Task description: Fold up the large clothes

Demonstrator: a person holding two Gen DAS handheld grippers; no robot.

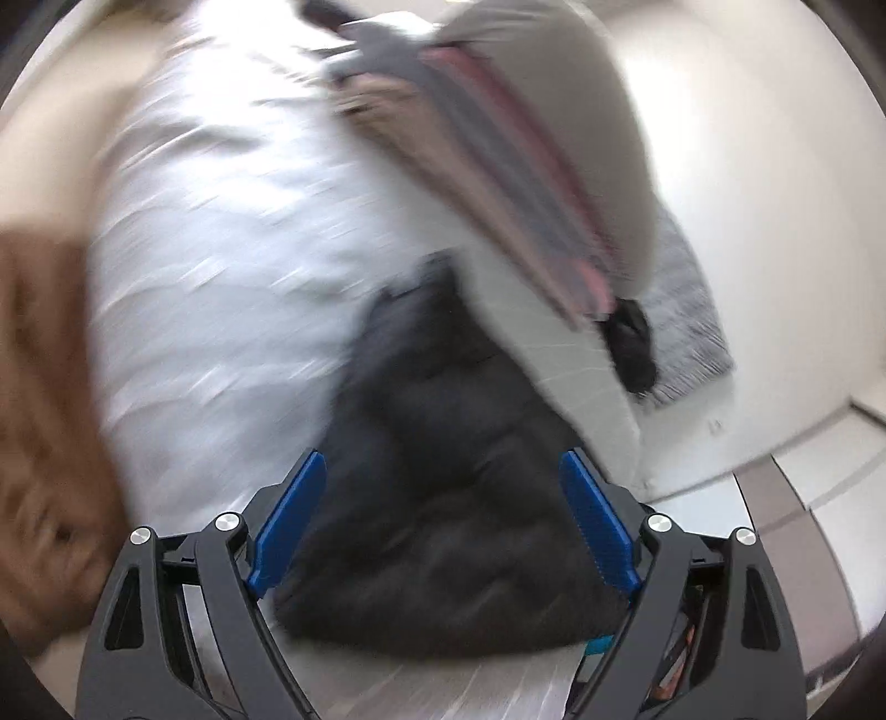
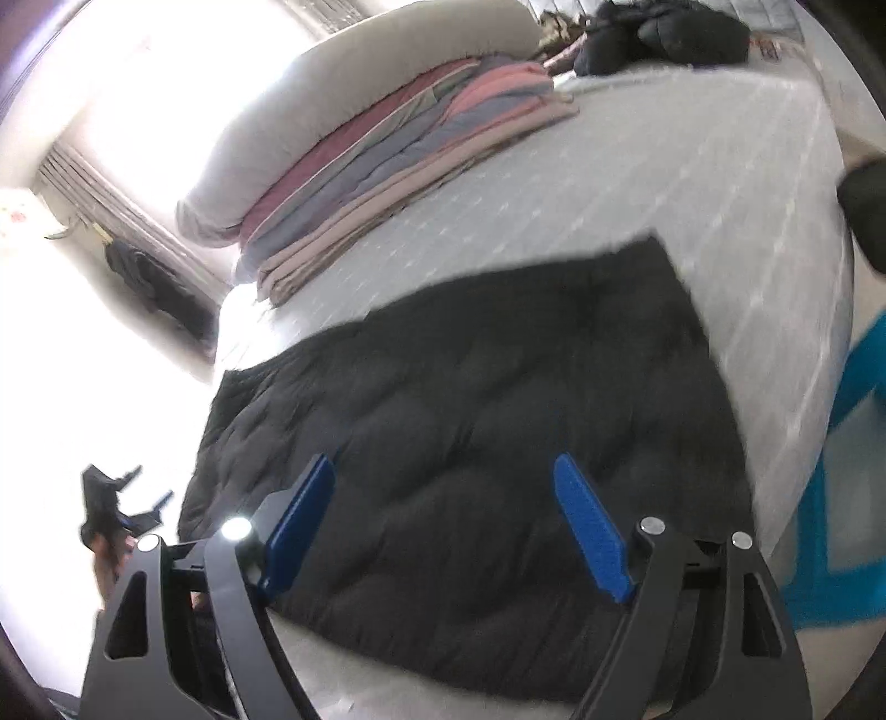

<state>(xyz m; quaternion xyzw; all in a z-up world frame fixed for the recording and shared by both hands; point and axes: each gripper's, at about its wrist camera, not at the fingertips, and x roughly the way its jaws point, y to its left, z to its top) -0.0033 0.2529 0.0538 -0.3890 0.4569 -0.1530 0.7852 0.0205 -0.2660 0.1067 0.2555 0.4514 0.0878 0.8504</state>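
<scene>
A black quilted garment (image 2: 470, 421) lies flat on the white mattress (image 2: 692, 183), reaching to the near edge. My right gripper (image 2: 443, 462) hovers over its near part, open, with nothing pressed between the blue pads (image 2: 592, 531). The left wrist view is motion-blurred. In it the same black garment (image 1: 443, 498) lies below and beyond my left gripper (image 1: 443, 459), which is open and holds nothing. In the right wrist view the left gripper (image 2: 119, 498) shows small at the far left, off the bed's side, held in a hand.
A stack of folded pink, grey and beige blankets (image 2: 398, 149) sits at the back of the bed beside a white duvet roll (image 2: 360, 83). A dark clothes pile (image 2: 664, 33) lies at the far end. A grey rug (image 1: 686, 310) covers the floor. Something teal (image 2: 847, 471) is at the right.
</scene>
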